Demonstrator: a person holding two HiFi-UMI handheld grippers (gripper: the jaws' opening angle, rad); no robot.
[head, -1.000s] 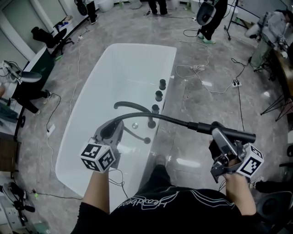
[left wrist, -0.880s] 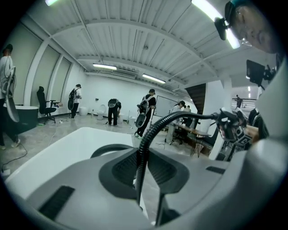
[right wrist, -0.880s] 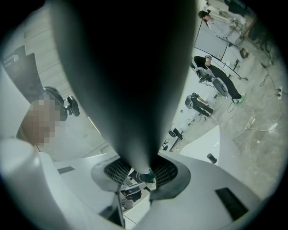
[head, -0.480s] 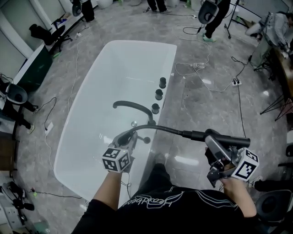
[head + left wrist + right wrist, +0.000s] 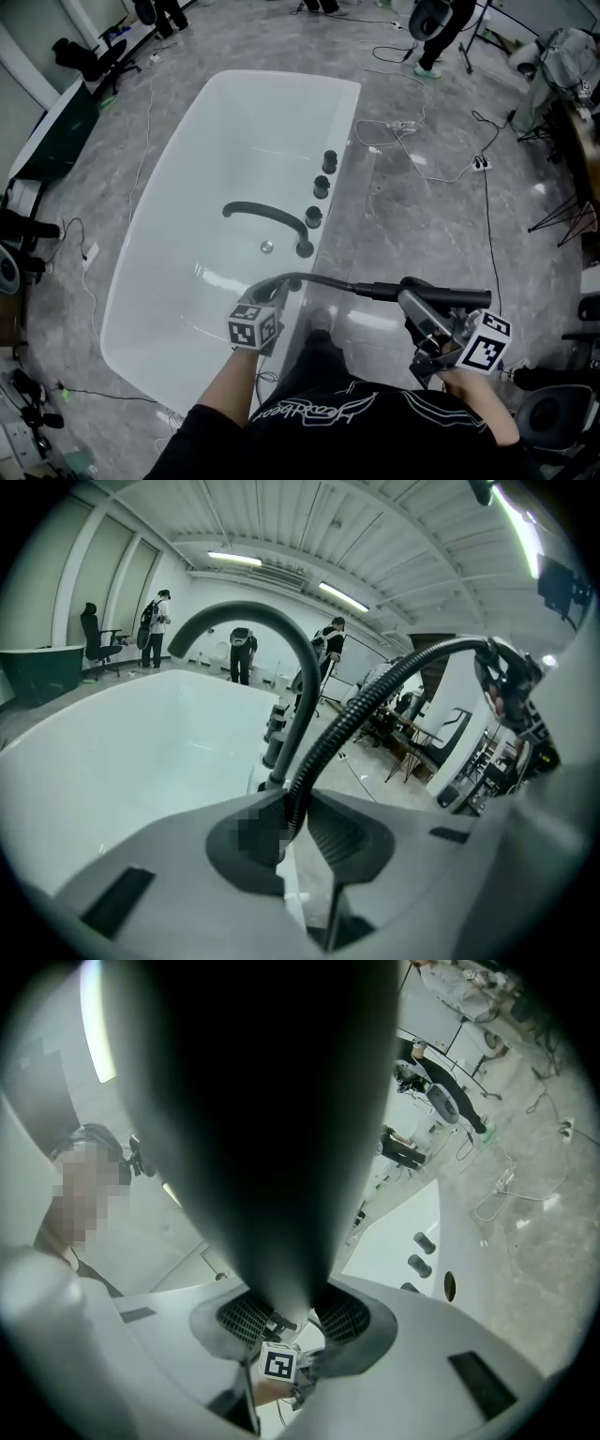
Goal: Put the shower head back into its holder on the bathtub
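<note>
A grey marbled floor (image 5: 422, 244) carries the white bathtub (image 5: 202, 164), with loose cables (image 5: 399, 125) lying beside it.

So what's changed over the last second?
The left tool, clamped on the black ribbed hose, dropped toward the white bathtub's rim. The right tool, gripping the black shower head, sank slightly. Both grips held; the black curved faucet stayed put.

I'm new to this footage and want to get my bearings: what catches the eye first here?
The big white bathtub standing on the grey floor, mid-frame, with a black faucet arching from its right rim. Nearer the camera, a black shower head is clamped in the right gripper, its ribbed hose pinched in the left gripper near the tub's rim.
</note>
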